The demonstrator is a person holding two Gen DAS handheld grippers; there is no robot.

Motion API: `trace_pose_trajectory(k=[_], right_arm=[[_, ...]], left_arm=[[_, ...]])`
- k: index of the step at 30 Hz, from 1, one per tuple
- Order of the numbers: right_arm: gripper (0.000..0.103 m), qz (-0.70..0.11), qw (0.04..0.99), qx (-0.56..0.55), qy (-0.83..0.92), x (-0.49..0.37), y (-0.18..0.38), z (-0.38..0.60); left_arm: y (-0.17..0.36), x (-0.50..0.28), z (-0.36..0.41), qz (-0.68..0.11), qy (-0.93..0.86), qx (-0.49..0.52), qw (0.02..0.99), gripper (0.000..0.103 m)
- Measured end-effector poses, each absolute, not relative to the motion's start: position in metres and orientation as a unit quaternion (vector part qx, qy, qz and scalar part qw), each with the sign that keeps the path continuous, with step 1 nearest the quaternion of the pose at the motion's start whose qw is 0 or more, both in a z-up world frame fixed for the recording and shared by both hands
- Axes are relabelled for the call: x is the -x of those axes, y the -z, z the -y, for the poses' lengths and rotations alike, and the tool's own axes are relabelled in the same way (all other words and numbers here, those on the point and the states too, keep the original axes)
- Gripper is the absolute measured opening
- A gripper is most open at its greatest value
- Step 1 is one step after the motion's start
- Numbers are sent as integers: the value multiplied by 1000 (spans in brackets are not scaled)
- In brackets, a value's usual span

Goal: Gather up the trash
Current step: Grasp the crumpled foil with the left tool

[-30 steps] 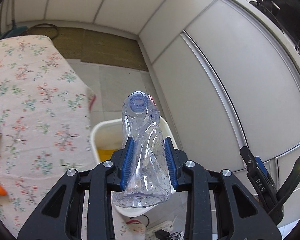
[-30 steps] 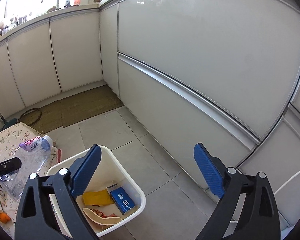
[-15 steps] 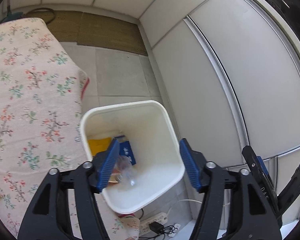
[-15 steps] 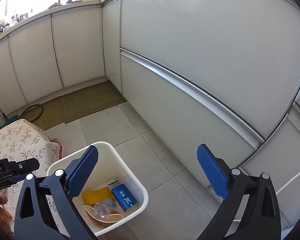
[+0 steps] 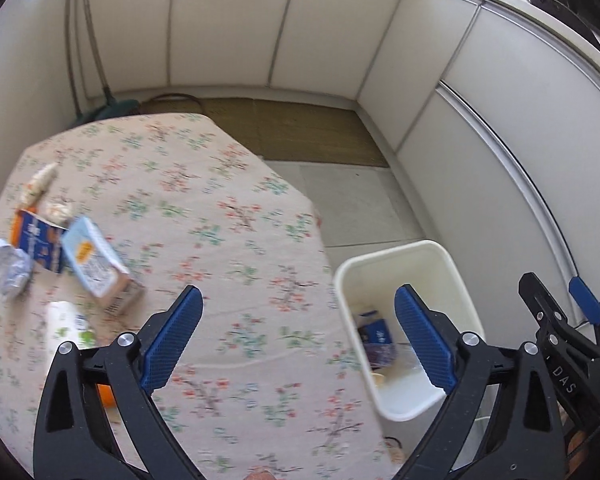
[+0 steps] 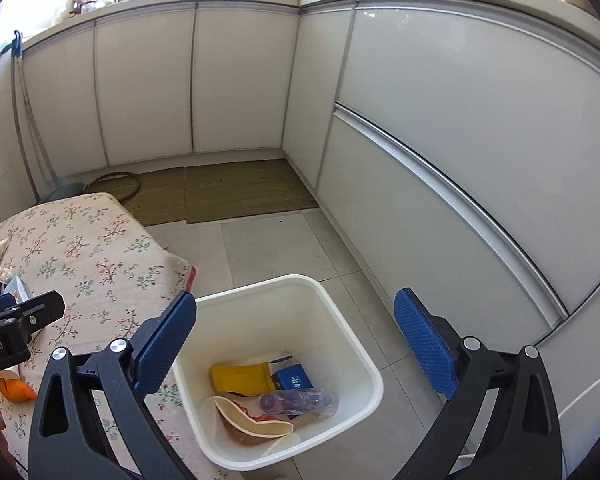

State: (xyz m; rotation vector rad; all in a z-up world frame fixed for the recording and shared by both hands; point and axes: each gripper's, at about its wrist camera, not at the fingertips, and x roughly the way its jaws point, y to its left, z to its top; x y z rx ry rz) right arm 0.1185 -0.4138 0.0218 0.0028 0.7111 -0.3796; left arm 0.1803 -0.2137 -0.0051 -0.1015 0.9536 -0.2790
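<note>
My left gripper (image 5: 296,340) is open and empty above the right edge of the floral table (image 5: 220,208). On the table's left lie a crumpled foil ball (image 5: 10,270), a blue and orange carton (image 5: 36,236), a light blue box (image 5: 100,268) and a white bottle (image 5: 66,326). The white bin (image 5: 432,264) stands on the floor to the right. My right gripper (image 6: 296,340) is open and empty above the bin (image 6: 340,312), which holds the clear plastic bottle (image 6: 300,400), a yellow packet (image 6: 240,378) and a blue box (image 6: 294,378).
White kitchen cabinets (image 6: 440,152) run along the back and right. A brown mat (image 6: 236,190) lies on the tiled floor in the corner. An orange peel (image 6: 16,388) lies near the table's front edge. Mop handles (image 6: 24,120) lean at the left wall.
My left gripper opened and dropped the clear bottle into the bin, then swung left over the table. The right gripper stayed open above the bin.
</note>
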Motion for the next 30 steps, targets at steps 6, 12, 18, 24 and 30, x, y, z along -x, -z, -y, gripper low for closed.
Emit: trace_pose_trajectory(k=[6,12,18,24,30], right_arm=[[96,-348,926,36,144,-130,-18,355],[96,-338,932,63,119,-143,-17,302],[96,-336,934,73,92,-160,-13,258],[96,-347,932,86,54,-173,-3,209],[96,-364,928,81,19,-183,8,175]], left_arm=[[1,-174,167,-441,95,29,892,95],[7,-172,120,-433,61,14,899,95],[11,-177,65,-442,18,32,896,95],[20,-192,2,-454,-40,53,889,95],[44,-216,-63,-471,-97,106,871,95]])
